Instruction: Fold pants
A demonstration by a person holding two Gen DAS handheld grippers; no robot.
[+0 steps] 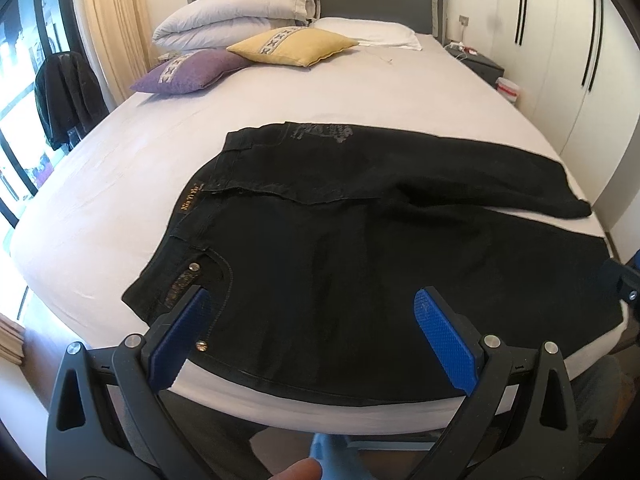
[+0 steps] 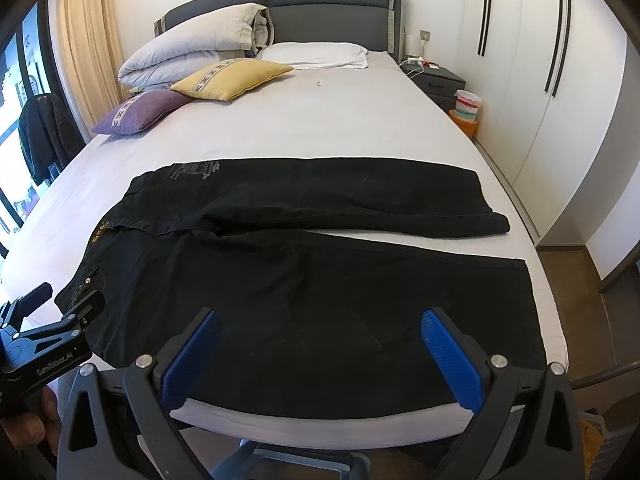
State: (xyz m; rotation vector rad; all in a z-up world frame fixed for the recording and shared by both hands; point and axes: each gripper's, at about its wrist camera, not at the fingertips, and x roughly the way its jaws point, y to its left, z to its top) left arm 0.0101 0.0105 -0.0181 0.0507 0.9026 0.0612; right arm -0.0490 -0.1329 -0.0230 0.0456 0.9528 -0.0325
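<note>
Across the bed (image 2: 320, 128), pants (image 2: 304, 280) lie spread for folding; left tool (image 1: 312, 316) and right tool (image 2: 320, 332) gape wide, seemingly empty.

Bright window daylight, fisheye-warped edges, perhaps slightly soft

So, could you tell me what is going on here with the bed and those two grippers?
A person holds a two-finger gripper in each hand over black pants spread flat across the foot of a bed, waistband to the left, both legs running to the right. The left gripper hangs open near the waistband end, and the right gripper hangs open over the near leg. Neither grips any fabric, so no fold has been made. Cushions and a folded duvet sit by the headboard.
</note>
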